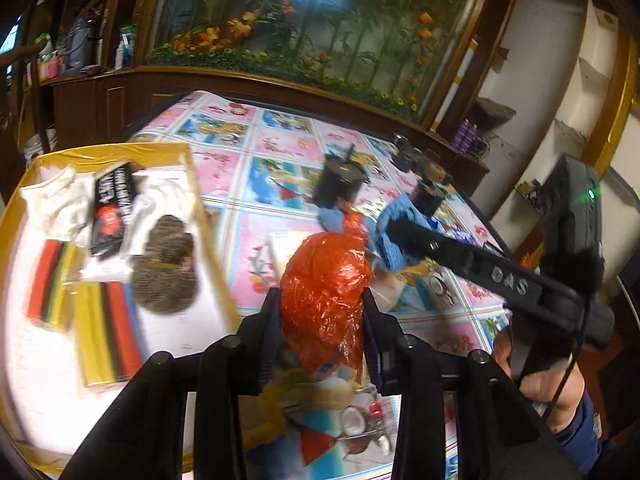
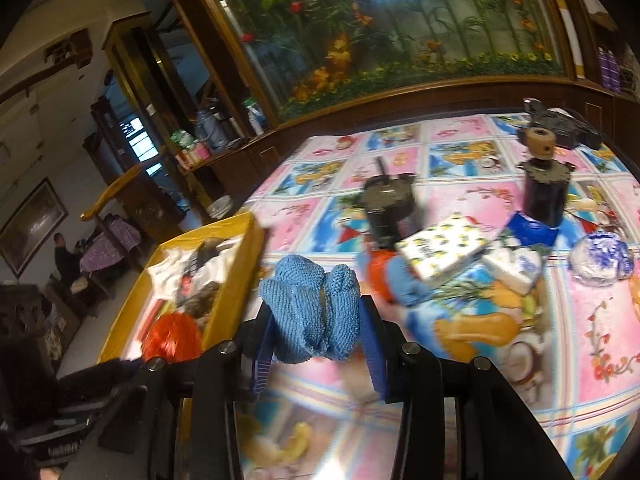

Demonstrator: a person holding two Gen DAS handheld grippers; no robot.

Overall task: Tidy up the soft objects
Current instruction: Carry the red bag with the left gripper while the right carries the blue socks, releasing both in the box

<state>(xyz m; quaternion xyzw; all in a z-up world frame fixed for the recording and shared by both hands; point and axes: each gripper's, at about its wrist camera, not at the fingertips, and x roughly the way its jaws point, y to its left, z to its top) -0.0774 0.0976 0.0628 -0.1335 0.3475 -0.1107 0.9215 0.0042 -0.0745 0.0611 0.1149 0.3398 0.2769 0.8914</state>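
My left gripper is shut on a crumpled orange plastic bag, held above the table just right of the yellow-rimmed box. My right gripper is shut on a blue knitted cloth, held above the table; it also shows in the left wrist view. The box holds white cloth, striped sponges, a brown scrubber and a black packet. The orange bag also shows at the box's edge in the right wrist view.
On the patterned tablecloth stand two dark cylinders. A lemon-print napkin pack, a white tissue pack, another blue cloth and a blue-white bundle lie near them. A wooden cabinet backs the table.
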